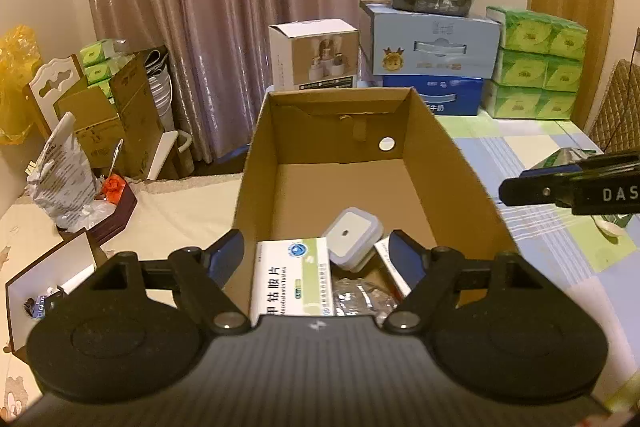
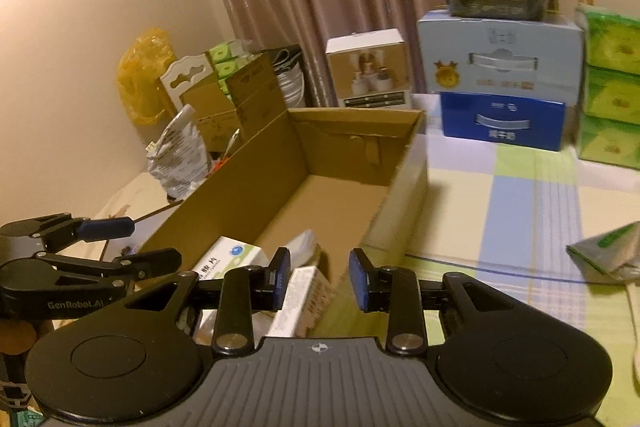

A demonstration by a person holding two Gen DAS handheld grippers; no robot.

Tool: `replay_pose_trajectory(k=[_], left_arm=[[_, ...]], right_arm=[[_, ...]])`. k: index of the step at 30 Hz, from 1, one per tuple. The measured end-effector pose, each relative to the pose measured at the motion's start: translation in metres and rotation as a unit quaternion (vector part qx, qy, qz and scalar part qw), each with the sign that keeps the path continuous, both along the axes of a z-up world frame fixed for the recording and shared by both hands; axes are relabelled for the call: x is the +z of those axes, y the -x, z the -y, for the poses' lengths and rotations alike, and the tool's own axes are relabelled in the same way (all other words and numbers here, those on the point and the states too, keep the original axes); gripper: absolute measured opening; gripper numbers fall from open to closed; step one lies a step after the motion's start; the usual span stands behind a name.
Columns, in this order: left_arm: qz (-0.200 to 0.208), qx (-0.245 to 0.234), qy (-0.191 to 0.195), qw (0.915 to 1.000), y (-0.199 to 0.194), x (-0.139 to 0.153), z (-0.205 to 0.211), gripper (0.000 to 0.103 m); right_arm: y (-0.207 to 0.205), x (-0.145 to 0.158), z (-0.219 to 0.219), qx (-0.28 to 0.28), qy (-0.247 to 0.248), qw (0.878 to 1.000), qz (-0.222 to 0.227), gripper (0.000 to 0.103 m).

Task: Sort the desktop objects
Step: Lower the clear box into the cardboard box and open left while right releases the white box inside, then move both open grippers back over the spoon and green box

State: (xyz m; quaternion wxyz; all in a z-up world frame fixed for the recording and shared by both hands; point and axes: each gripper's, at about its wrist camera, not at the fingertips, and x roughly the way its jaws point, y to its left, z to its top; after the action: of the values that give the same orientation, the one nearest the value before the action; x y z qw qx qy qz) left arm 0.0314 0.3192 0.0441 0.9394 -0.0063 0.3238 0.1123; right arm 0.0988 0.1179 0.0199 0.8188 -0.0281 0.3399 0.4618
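Both grippers hover empty over the near end of the cardboard box (image 1: 448,163), the left gripper (image 1: 316,251) spread wide above the medicine box (image 1: 290,275), the right gripper (image 2: 318,277) parted narrowly, probably because sorted things now lie below the fingers.

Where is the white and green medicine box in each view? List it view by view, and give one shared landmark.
Left wrist view: medicine box low centre, in the near end of the cardboard box.
Right wrist view: medicine box lower left of centre, inside the cardboard box.
Shared landmark: light blue carton beyond the box.
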Motion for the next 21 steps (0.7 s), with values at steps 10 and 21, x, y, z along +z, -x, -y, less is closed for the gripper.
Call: replay_pose_trajectory(k=[10,21], left_arm=[[0.0,-0.006,0.0,1.0,0.005,0.008,0.026,0.083],[0.002,-0.031,0.002,0.9995,0.008,0.015,0.068,0.095]], right_arm=[[0.013,0.012,0.041,-0.016,-0.001,1.0,0.011,0.058],[0.012,0.02,0.103,-0.055,0.001,0.998,0.014,0.094]])
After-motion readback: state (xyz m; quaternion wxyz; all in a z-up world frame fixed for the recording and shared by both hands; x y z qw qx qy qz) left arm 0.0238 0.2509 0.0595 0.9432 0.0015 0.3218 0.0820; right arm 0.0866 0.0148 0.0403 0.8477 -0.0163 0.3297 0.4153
